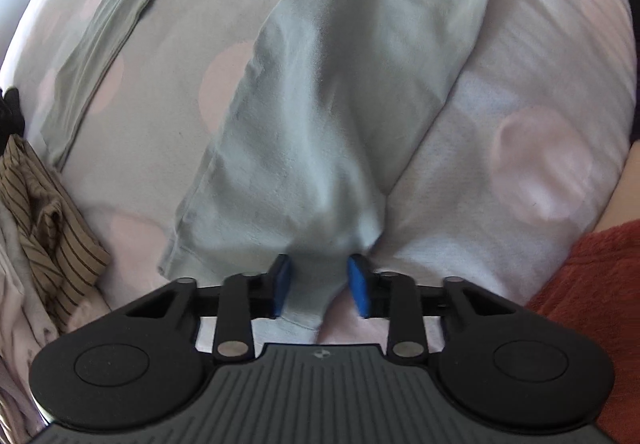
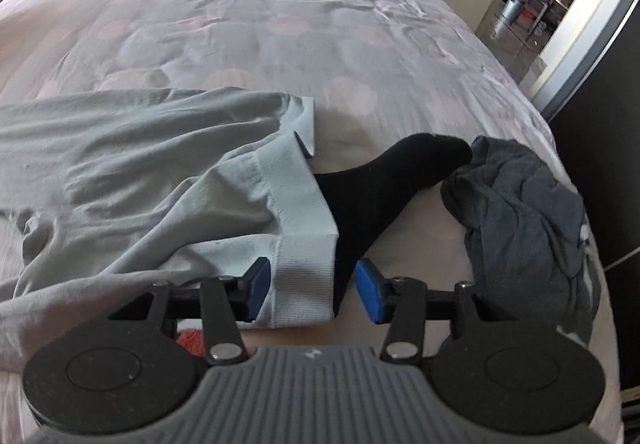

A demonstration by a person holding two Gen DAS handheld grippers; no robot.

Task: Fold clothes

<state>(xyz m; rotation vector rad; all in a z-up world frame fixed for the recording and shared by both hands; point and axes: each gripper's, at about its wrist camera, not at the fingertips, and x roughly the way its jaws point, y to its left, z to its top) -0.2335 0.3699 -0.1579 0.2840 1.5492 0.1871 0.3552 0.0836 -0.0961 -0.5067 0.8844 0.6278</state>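
A pale grey-green garment [image 1: 320, 103] lies stretched out on the bed; in the left wrist view it narrows toward me. My left gripper [image 1: 320, 280] is shut on its bunched near end, and folds run into the blue pads [image 1: 282, 284]. In the right wrist view the same garment [image 2: 120, 163] ends in a ribbed cuff [image 2: 300, 244]. My right gripper [image 2: 314, 290] stands open around this cuff, with its left pad at the cuff's edge. A black sock [image 2: 400, 171] pokes out from under the cuff, and its near end also lies between the jaws.
The bed cover [image 2: 260, 23] is pale with pink dots. A crumpled dark grey garment [image 2: 528, 211] lies near the bed's right edge, a brown striped cloth [image 1: 52, 228] at the left. Rust-red fleece [image 1: 592, 284] shows at the right. A doorway [image 2: 532, 3] opens beyond the bed.
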